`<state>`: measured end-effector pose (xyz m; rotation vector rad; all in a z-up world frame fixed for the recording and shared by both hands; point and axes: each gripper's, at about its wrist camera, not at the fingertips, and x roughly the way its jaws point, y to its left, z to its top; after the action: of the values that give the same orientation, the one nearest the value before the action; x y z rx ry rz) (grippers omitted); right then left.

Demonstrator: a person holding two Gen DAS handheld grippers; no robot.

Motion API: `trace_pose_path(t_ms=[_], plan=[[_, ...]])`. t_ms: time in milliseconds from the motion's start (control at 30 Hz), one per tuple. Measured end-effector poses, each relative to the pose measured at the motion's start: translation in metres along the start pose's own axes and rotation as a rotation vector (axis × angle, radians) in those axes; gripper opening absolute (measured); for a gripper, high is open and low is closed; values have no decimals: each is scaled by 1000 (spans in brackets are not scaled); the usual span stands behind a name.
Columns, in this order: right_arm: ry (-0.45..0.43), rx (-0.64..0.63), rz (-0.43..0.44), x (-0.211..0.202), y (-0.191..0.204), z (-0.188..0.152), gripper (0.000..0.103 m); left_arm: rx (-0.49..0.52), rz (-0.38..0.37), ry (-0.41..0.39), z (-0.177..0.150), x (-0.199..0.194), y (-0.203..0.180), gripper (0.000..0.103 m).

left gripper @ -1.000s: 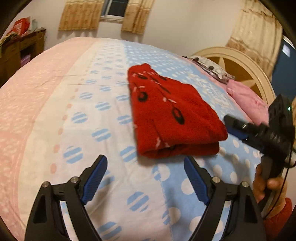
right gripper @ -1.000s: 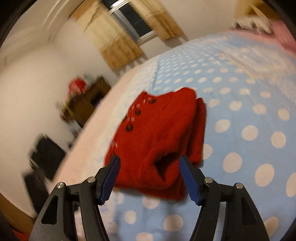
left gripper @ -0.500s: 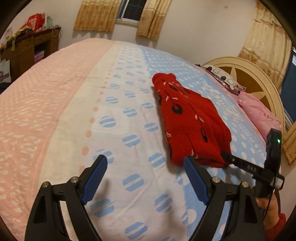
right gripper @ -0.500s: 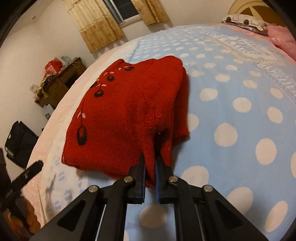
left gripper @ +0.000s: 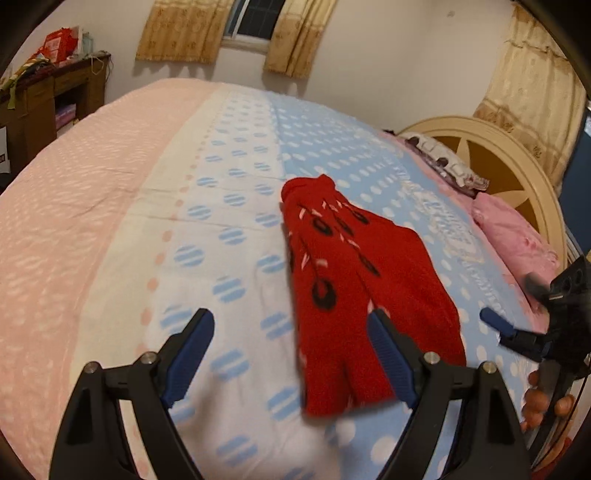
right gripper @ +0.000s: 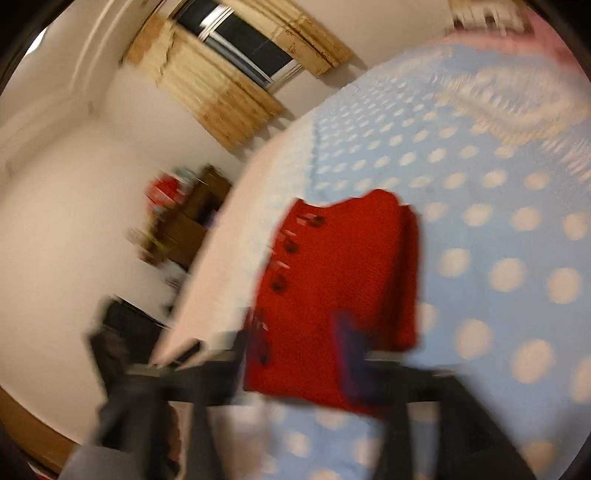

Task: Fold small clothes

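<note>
A small red knitted garment [left gripper: 354, 280] with black and white motifs lies folded on the bed. My left gripper [left gripper: 291, 354] is open and empty, just in front of its near end, with the right finger over the cloth. My right gripper [left gripper: 517, 332] shows at the right edge of the left wrist view, off the garment. The right wrist view is badly blurred; there the red garment [right gripper: 343, 280] lies ahead of my right gripper [right gripper: 295, 354], whose fingers look spread apart and empty.
The bedspread [left gripper: 229, 236] is pink, white and blue with dots. A pink pillow [left gripper: 513, 236] and a cream headboard [left gripper: 517, 155] are at the right. A wooden desk [left gripper: 48, 103] stands at the far left, below a curtained window [left gripper: 255, 18].
My right gripper, shut on the garment's near edge half a second ago, has let go, opened and pulled back fast. The left gripper has moved closer over the garment's near end.
</note>
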<state>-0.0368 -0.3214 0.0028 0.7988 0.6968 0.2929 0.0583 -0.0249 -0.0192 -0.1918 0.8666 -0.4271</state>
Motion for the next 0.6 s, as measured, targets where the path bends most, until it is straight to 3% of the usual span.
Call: trace_pose_path(t_ms=[33,100,267,533,600], plan=[[-4,39,13,6,-6,4,99,-5,-3,10,6,5,-1,90],[-25,68,-59,14,-13,11,99,-26,-2,8,16,14,-1,103],[-9,-113,-358,51,-13,19,99,-81,14,41,34,46,3,103],[24,-209,-447,102,-32,11,99,-73,10,162,32,111,-12,103],[17,-248,-460,102,-33,6,99,-110,-13,143,25,115,-6,103]])
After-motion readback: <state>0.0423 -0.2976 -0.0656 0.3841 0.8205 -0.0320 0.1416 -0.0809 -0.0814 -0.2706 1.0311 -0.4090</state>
